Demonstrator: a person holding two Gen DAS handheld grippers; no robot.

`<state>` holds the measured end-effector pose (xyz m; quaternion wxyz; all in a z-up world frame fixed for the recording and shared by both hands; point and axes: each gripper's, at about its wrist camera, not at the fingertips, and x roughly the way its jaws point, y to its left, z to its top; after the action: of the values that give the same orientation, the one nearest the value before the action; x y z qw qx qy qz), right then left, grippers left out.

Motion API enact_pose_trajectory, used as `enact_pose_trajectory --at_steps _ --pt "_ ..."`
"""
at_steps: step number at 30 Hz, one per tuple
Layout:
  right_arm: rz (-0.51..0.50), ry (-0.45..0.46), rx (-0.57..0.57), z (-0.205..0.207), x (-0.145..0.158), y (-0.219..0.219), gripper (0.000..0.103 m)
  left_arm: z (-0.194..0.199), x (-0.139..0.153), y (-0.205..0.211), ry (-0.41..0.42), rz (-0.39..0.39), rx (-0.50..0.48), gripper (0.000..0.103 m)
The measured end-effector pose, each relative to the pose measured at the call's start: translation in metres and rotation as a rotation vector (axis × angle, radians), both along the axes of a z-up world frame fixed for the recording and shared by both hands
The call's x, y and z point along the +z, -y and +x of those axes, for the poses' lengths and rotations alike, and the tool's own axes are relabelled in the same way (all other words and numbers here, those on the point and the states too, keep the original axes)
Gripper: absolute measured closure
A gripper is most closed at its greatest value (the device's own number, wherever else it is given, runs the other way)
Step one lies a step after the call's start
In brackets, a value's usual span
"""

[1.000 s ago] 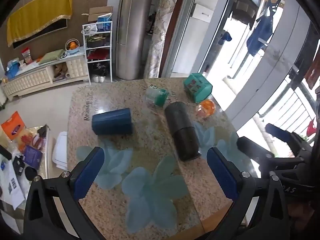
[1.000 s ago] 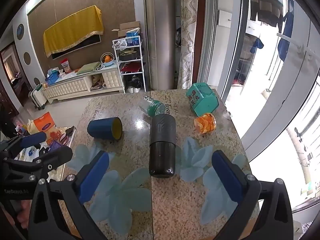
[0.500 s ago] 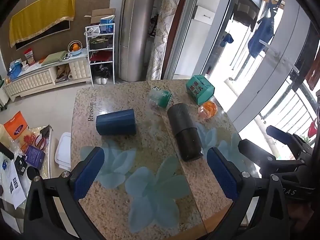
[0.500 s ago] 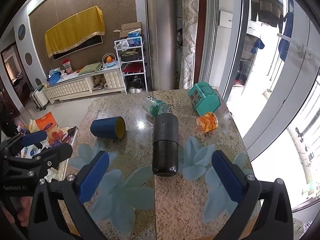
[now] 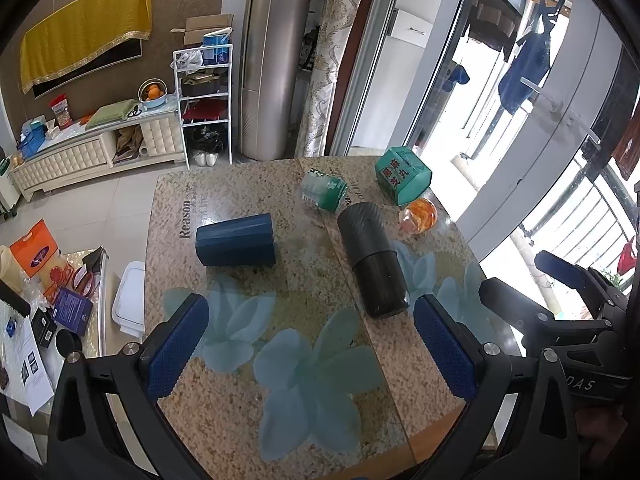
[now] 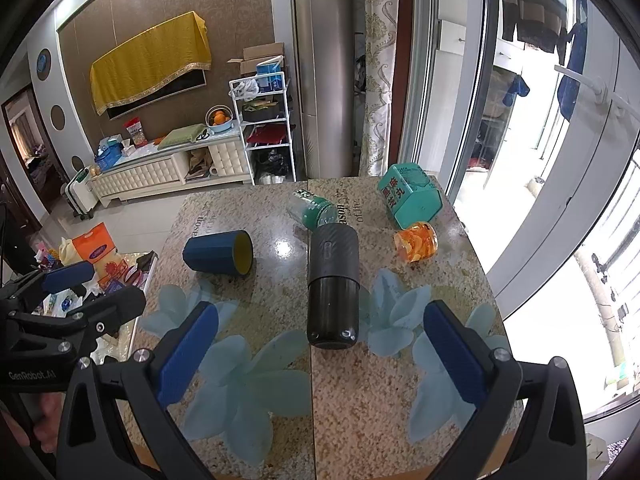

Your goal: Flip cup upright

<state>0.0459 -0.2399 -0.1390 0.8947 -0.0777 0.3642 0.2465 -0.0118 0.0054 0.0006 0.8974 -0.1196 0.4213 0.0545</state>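
Observation:
A dark blue cup (image 5: 236, 240) with a yellow inside lies on its side on the granite table (image 5: 304, 360), its mouth to the right; it also shows in the right wrist view (image 6: 219, 253). A black cylindrical flask (image 5: 372, 264) lies on its side mid-table, also in the right wrist view (image 6: 332, 286). My left gripper (image 5: 310, 346) is open and empty above the table's near part, short of the cup. My right gripper (image 6: 320, 354) is open and empty, just short of the flask's near end.
A clear cup with a green label (image 6: 314, 210) lies on its side at the far middle. A teal box (image 6: 408, 196) and an orange jar (image 6: 416, 242) lie at the far right. A glass door is to the right, clutter on the floor to the left.
Both grippers have drawn back and risen slightly; the table and objects sit a little farther off in both views. Nothing on the table has moved.

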Motion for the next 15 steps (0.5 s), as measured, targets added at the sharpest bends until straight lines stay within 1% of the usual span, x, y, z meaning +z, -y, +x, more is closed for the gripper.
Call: enact_pose_trajectory --at_steps 15 --pt "0.002 -0.007 -0.003 -0.0055 -0.0017 -0.0008 0.0 -0.0037 -0.0039 -0.0033 -0.006 -0.008 -0.001 0.0"
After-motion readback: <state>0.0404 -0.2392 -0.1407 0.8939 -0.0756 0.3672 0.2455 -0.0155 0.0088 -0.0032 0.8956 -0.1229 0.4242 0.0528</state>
